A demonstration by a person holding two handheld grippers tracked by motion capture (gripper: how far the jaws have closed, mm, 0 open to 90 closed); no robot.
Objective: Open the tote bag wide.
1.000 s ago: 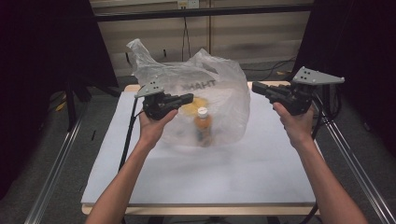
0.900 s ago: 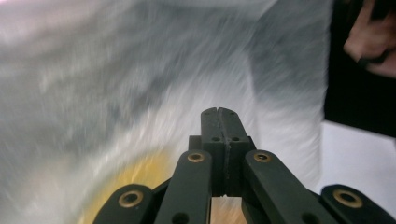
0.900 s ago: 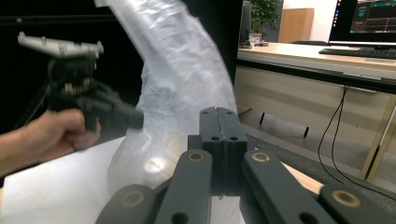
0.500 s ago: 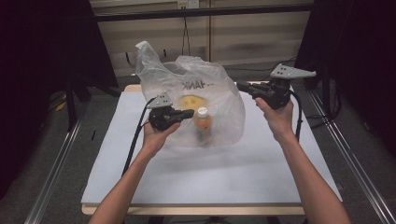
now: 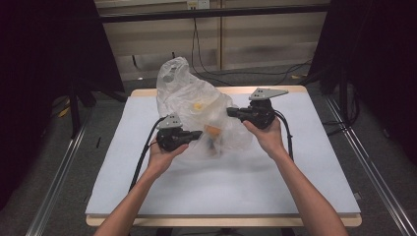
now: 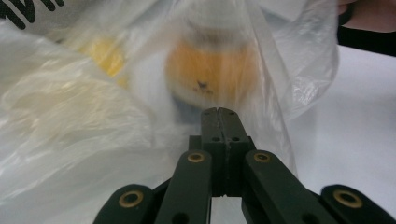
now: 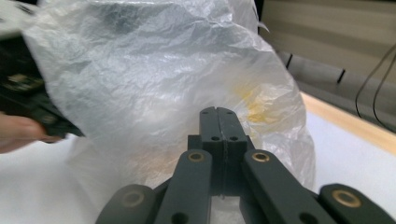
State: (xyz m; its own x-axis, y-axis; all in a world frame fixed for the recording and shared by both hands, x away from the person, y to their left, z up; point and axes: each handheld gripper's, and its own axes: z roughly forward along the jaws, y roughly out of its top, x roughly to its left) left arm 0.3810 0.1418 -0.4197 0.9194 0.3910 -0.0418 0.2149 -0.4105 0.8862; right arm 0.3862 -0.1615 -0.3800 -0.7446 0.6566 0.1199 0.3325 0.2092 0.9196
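**Both grippers closed at a plastic bag on the table**

The left gripper [image 5: 195, 134] sits at the near left side of a translucent plastic bag [image 5: 196, 110], its jaws pressed fully together; in the left gripper view [image 6: 218, 112] the tips meet at the film, though whether any plastic is pinched between them I cannot tell. The right gripper [image 5: 231, 111] is at the bag's right side, its jaws likewise closed tight [image 7: 218, 112] against crinkled plastic [image 7: 154, 74]. The bag stands on the white table [image 5: 295, 177], bunched upward toward the far edge. Inside it, blurred through the film, lies an orange object [image 6: 212, 70] just ahead of the left jaws, and something yellow [image 5: 198, 105] farther back.
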